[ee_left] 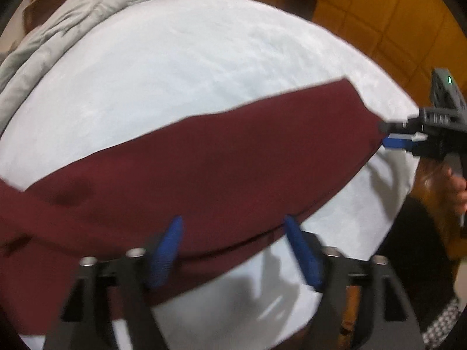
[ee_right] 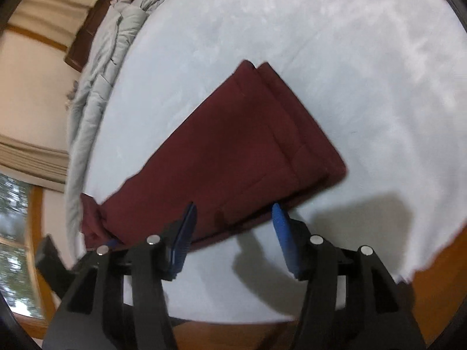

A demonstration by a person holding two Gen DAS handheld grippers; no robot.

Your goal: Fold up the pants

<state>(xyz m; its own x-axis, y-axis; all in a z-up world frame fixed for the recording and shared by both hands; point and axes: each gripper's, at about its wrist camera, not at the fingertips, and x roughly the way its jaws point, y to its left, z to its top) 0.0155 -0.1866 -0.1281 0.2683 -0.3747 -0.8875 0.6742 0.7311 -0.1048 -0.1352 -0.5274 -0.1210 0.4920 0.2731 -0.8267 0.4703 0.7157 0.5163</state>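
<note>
Dark red pants [ee_left: 204, 169] lie folded lengthwise in a long band on the white bed [ee_left: 204, 58]. My left gripper [ee_left: 233, 223] hovers open over the band's near edge, and its blue fingers [ee_left: 170, 248] pinch no cloth. My right gripper [ee_left: 389, 134] shows at the band's right end, with a hand [ee_left: 456, 189] behind it. In the right wrist view the pants [ee_right: 239, 145] show their stacked leg ends at the far end. My right gripper [ee_right: 233, 207] stands open above the near edge, holding nothing. The left gripper [ee_right: 112, 242] shows at the pants' bunched left end.
A grey quilt [ee_left: 73, 20] lies bunched along the far side of the bed, against a dark wooden headboard [ee_right: 96, 23]. Wooden cabinets [ee_left: 394, 14] stand beyond the bed. The bed's near edge [ee_right: 408, 274] drops to a wooden floor. A window [ee_right: 11, 218] is at the left.
</note>
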